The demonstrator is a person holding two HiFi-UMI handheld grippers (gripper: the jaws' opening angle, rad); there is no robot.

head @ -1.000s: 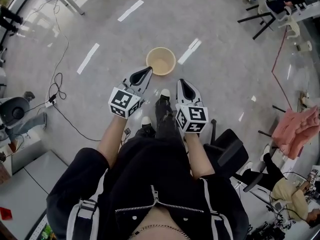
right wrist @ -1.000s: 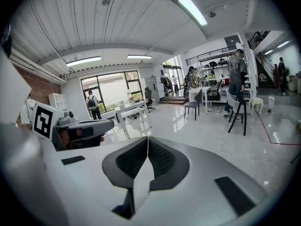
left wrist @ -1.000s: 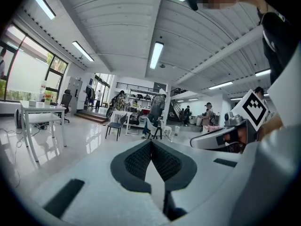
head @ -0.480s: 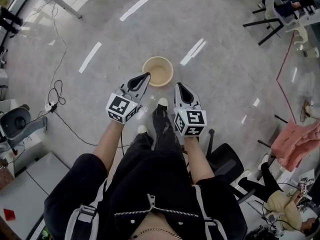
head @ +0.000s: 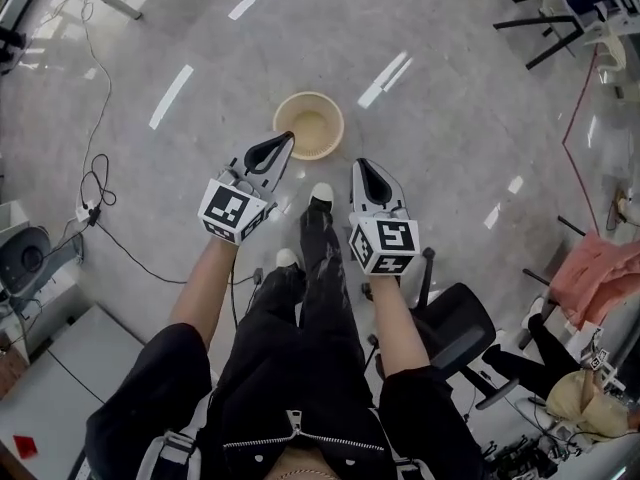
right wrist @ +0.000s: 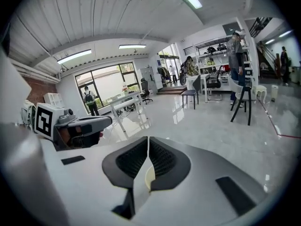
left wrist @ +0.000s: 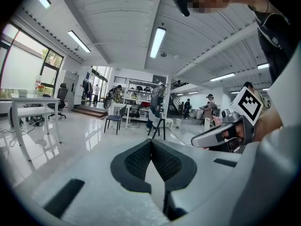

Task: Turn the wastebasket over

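Observation:
The wastebasket (head: 309, 125) is a round beige tub. It stands upright on the grey floor with its mouth facing up. In the head view my left gripper (head: 287, 138) is shut and empty, its tip at the basket's near rim; whether it touches I cannot tell. My right gripper (head: 359, 164) is shut and empty, a little to the right of the basket and short of it. In the left gripper view the shut jaws (left wrist: 151, 141) point across the room, with no basket in sight. In the right gripper view a beige sliver of the basket (right wrist: 149, 178) shows below the shut jaws (right wrist: 148, 139).
My shoes (head: 322, 193) stand just behind the basket. A black cable (head: 95, 183) lies on the floor at left. A black office chair (head: 455, 318) stands close at right, with a pink cloth (head: 590, 273) beyond it. Chair legs (head: 545, 28) stand at the far right.
Both grippers have sunk toward the floor and moved forward. The left tip has closed the gap to the basket's near rim. Both stay shut.

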